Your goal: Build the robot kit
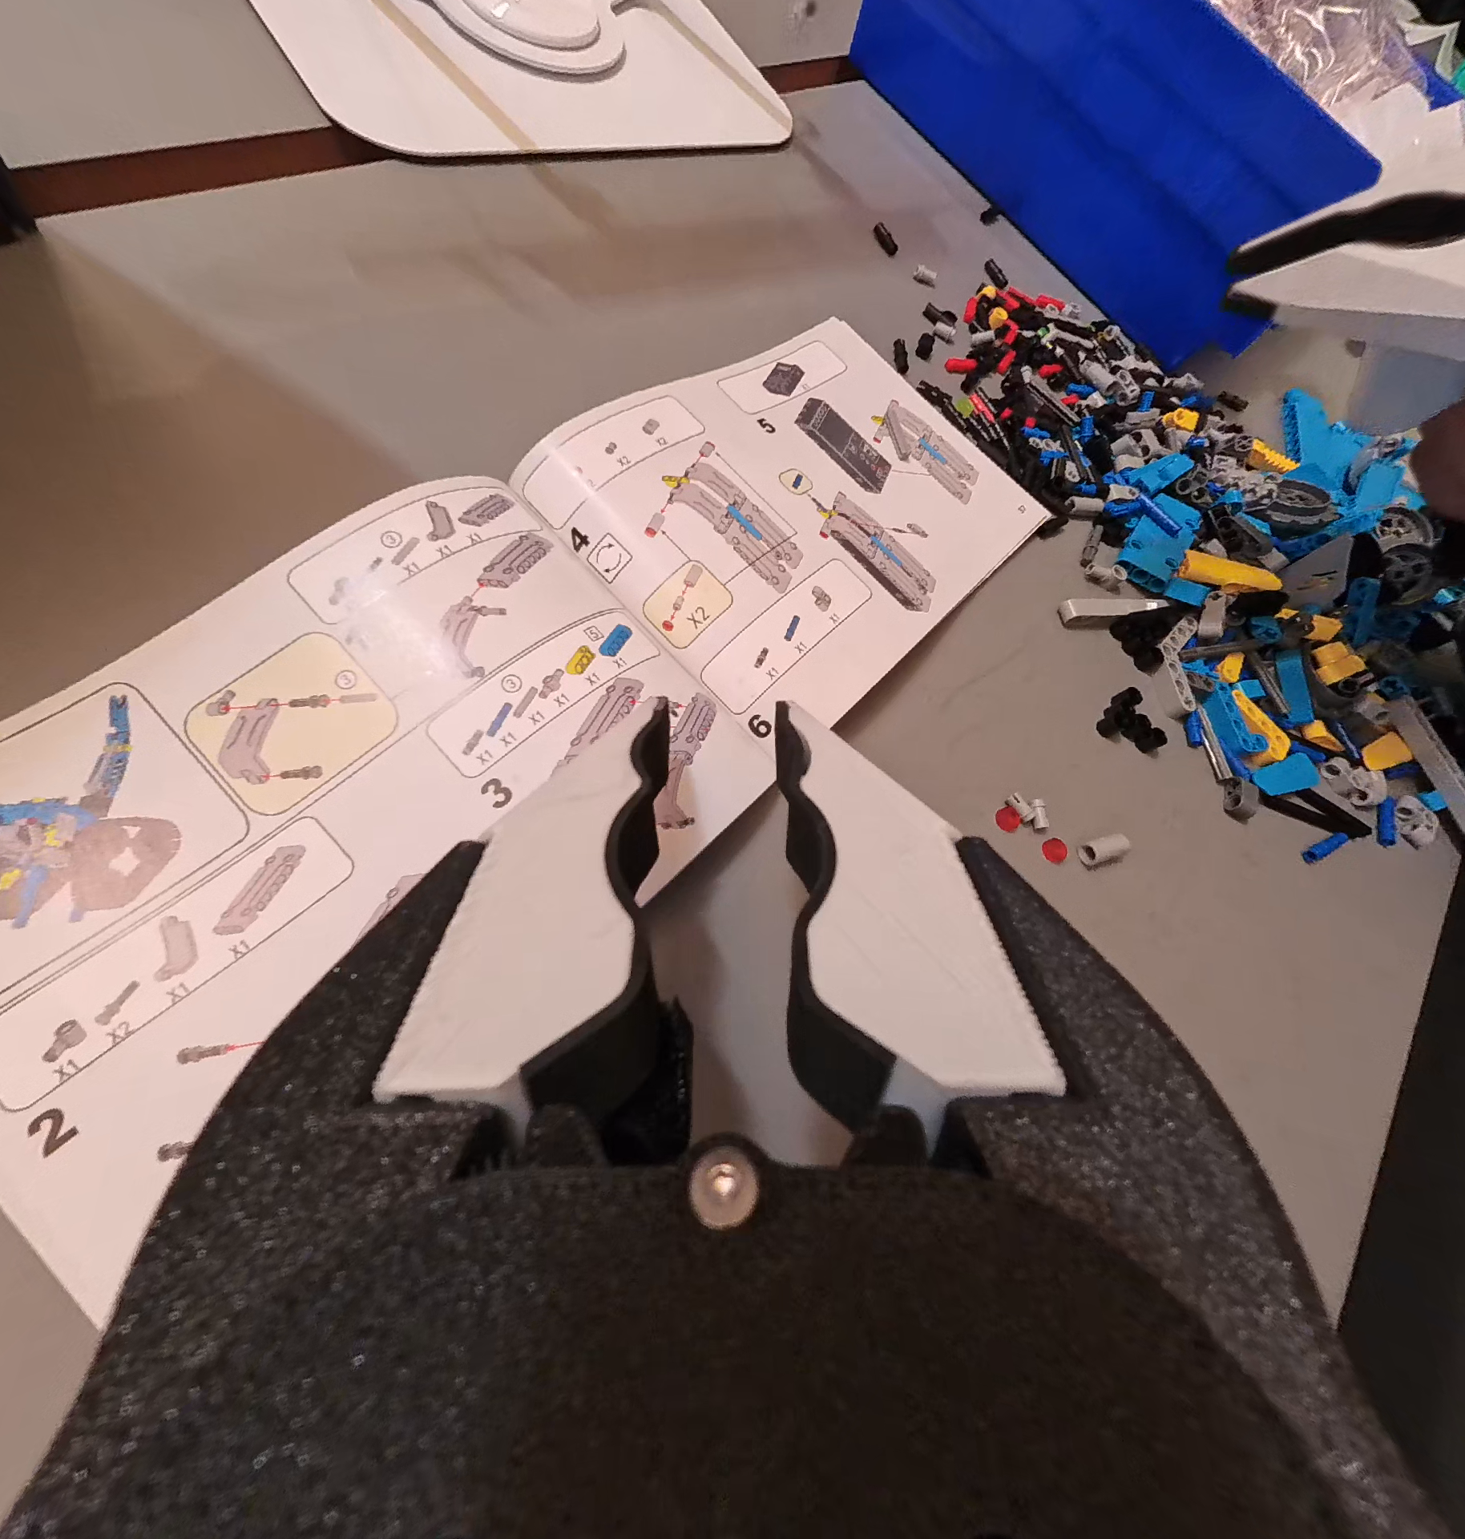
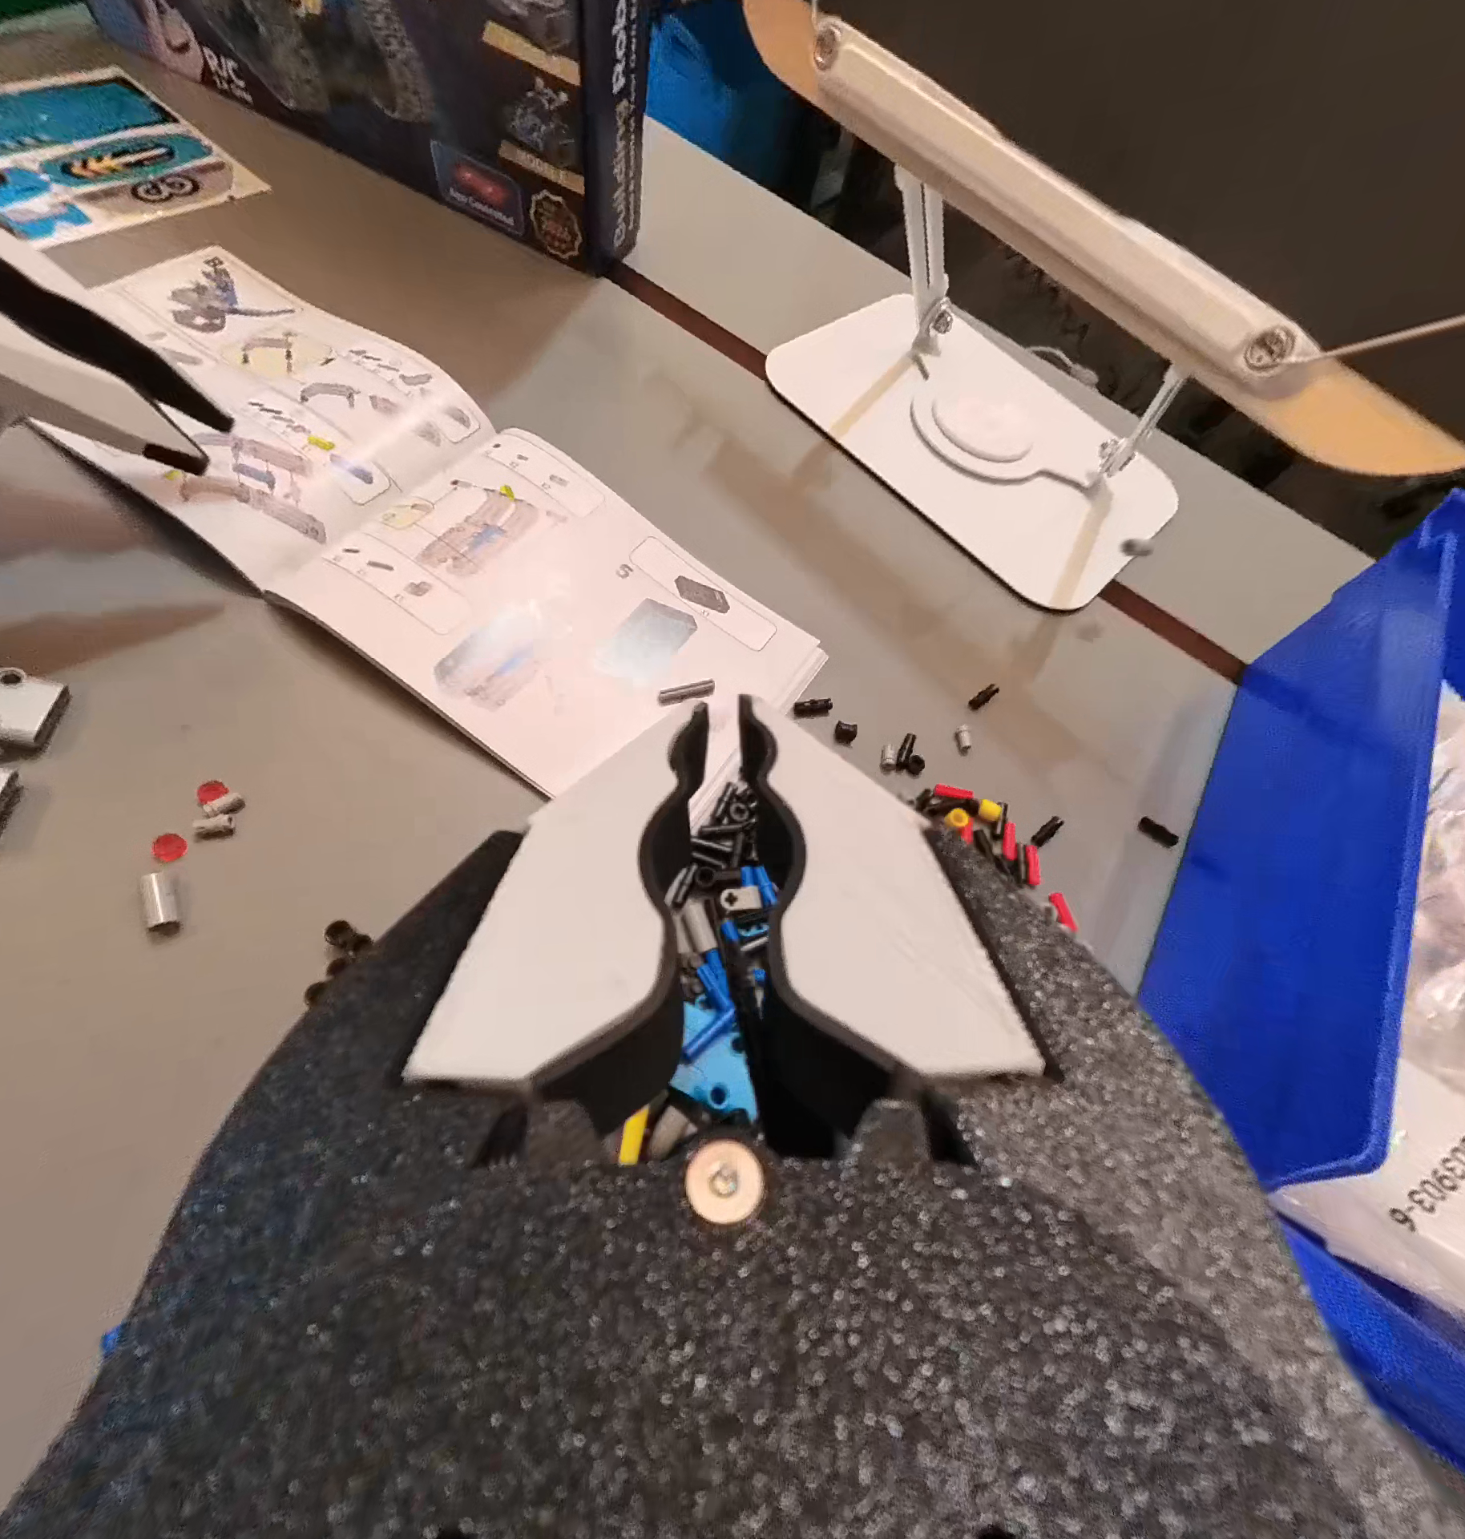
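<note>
The left tongs (image 1: 717,716), white fingers with black pads, are open with a clear gap and hold nothing. In the left wrist view they hover over the lower edge of the open white instruction booklet (image 1: 463,633), at the centre of the frame.

The right tongs (image 2: 721,708) are almost closed, with only a narrow slit between the tips, and nothing is gripped. They hang over the loose pile of small black, blue, red and yellow plastic building pieces (image 2: 733,883); in the left wrist view this pile (image 1: 1262,566) fills the right side.

Just beside the pile stands the blue plastic bin (image 2: 1312,874), at the right of the frame. Two red round studs and small grey tubes (image 2: 188,841) lie apart at the left, on the grey table (image 2: 213,1041). A white flat lamp base (image 2: 971,450) is at the upper right.

The risks, as I judge them: low tongs could scatter the pile, roll small pins off the table, or crease the booklet.

The booklet carries step numbers and drawings. The dark cardboard box (image 2: 479,141) at the top, a sticker sheet (image 2: 88,158) and a label in the bin also bear print, which I do not repeat.
</note>
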Demonstrator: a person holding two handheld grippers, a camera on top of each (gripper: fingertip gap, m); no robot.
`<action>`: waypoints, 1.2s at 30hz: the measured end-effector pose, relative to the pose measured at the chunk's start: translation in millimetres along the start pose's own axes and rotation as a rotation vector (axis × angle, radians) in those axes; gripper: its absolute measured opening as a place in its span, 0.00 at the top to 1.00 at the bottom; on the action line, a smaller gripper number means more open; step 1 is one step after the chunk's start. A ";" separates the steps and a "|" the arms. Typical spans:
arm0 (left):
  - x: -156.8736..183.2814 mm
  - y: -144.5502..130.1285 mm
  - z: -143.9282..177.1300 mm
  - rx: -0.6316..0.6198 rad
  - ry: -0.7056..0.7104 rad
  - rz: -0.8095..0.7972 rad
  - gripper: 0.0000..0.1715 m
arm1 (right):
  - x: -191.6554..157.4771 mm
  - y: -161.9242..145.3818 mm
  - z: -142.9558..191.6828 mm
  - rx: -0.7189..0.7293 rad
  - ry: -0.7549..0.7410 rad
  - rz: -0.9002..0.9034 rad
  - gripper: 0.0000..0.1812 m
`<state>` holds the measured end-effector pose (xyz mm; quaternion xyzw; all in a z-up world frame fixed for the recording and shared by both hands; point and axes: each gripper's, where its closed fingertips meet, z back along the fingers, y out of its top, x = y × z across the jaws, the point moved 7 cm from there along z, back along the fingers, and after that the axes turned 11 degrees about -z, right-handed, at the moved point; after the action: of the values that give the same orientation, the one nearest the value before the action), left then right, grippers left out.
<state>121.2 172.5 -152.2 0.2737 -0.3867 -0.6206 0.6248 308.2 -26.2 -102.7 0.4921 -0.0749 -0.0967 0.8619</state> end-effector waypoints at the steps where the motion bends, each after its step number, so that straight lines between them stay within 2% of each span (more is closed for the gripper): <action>1: 0.0 0.1 0.2 0.001 0.001 0.000 0.86 | 1.1 -1.6 -0.9 0.004 -0.003 -0.013 0.97; 11: 0.5 -1.3 -1.2 -0.014 0.005 -0.012 0.86 | 14.8 -13.6 -4.9 0.053 -0.019 -0.127 1.00; 29: 1.7 -2.5 -2.8 -0.026 0.003 -0.025 0.86 | 11.9 -23.6 -14.1 -0.004 -0.020 -0.119 1.00; 33: 1.9 -2.5 -3.4 -0.028 -0.001 -0.026 0.86 | 12.4 -15.6 -10.4 0.018 -0.009 -0.134 1.00; 36: 5.5 -2.0 -4.1 -0.031 0.000 -0.043 0.86 | 22.2 5.6 13.2 0.032 -0.017 -0.140 0.99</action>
<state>123.0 166.4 -155.3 0.2722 -0.3710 -0.6397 0.6157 327.2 -39.8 -90.5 0.5092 -0.0494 -0.1598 0.8443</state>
